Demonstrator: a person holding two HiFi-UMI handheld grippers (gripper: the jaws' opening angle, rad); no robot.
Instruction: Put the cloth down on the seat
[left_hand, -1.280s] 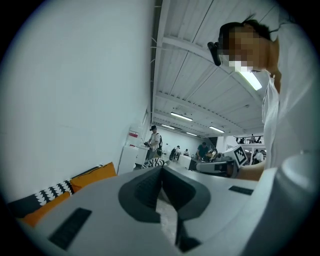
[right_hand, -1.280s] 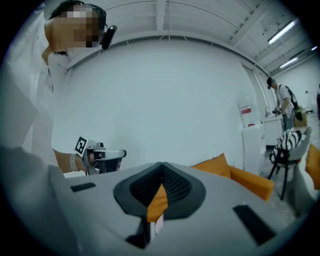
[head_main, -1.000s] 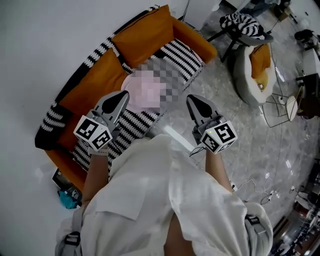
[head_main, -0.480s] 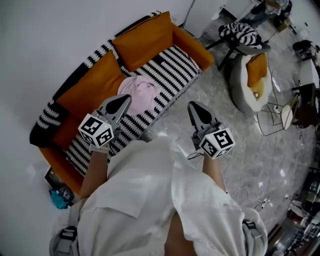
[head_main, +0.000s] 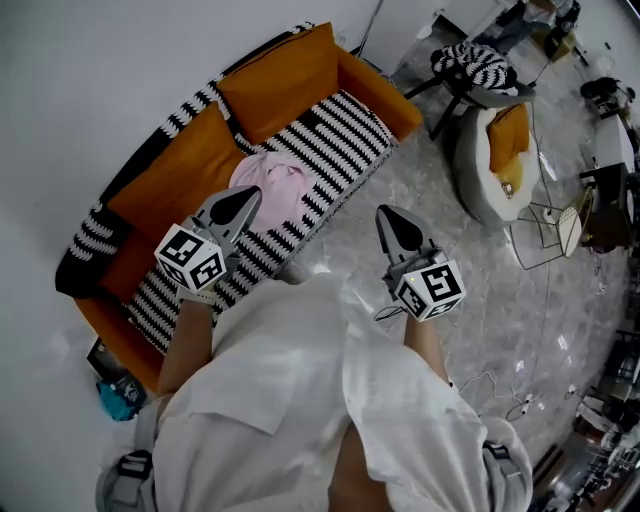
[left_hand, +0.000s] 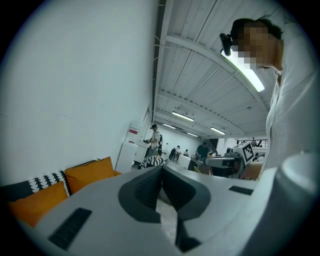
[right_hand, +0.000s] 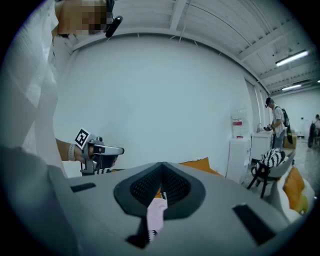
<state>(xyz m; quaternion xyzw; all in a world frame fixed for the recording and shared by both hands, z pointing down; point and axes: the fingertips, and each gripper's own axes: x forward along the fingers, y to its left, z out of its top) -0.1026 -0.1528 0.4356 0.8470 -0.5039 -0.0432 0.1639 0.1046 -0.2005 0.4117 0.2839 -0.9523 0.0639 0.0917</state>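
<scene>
A pink cloth (head_main: 270, 185) lies crumpled on the black-and-white striped seat (head_main: 345, 130) of an orange sofa in the head view. My left gripper (head_main: 250, 193) hovers over the seat's front part, just short of the cloth, jaws shut and empty. My right gripper (head_main: 384, 211) is above the grey floor, right of the sofa, also shut on nothing. In the left gripper view the jaws (left_hand: 161, 168) meet with nothing between them. In the right gripper view the shut jaws (right_hand: 162, 176) frame a sliver of the far pink cloth (right_hand: 156, 212), and the left gripper (right_hand: 118, 150) shows at the left.
Orange back cushions (head_main: 280, 80) line the sofa against a white wall. A dark chair with a striped throw (head_main: 480, 62), a white round chair (head_main: 475, 150) and a wire stand (head_main: 555, 228) are to the right. A blue object (head_main: 115, 397) lies by the sofa's near end.
The sofa has slid slightly up and left in the head view. The cloth stays on the seat. Both grippers remain shut in nearly the same places.
</scene>
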